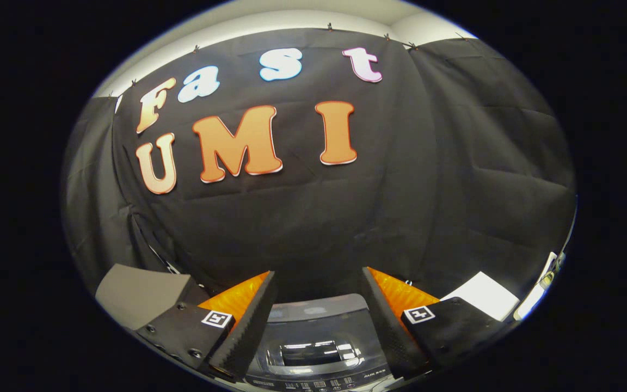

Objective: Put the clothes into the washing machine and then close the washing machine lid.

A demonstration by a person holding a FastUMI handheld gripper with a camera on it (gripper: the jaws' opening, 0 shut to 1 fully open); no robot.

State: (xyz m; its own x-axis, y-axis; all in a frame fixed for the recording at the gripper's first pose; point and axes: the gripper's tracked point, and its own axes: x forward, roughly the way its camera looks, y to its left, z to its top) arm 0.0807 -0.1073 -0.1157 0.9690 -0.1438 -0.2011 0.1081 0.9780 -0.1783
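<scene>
Tongs [319, 283] spread wide, nothing held between the two fingers [248, 326] — only air and, below the gap, the washing machine [313, 375]. Black ribbed pads facing each other, orange backing behind each, small square markers on both finger bases.

Seen between and under the fingers: the washing machine lid [316, 337], grey with a glossy dark window reflecting lights, lying flat and apparently already shut. Just under the finger roots, a strip of the control panel [313, 385] with small buttons. No clothes visible ahead of the fingers or between them; perhaps inside the drum already, but not possible to tell through the window.

Tongs raised above the machine and pointed level toward the black cloth wall [346, 218] far beyond the fingertips — probably a resting or withdrawn posture, clear of the lid so as not to bump it. To the right of the right finger, a white flat surface [485, 294]; to the left of the left finger, a grey slanted panel [139, 294], both of unclear purpose.

Judging by the flat lid and the empty tongs, task likely at its end, or else not begun.
</scene>
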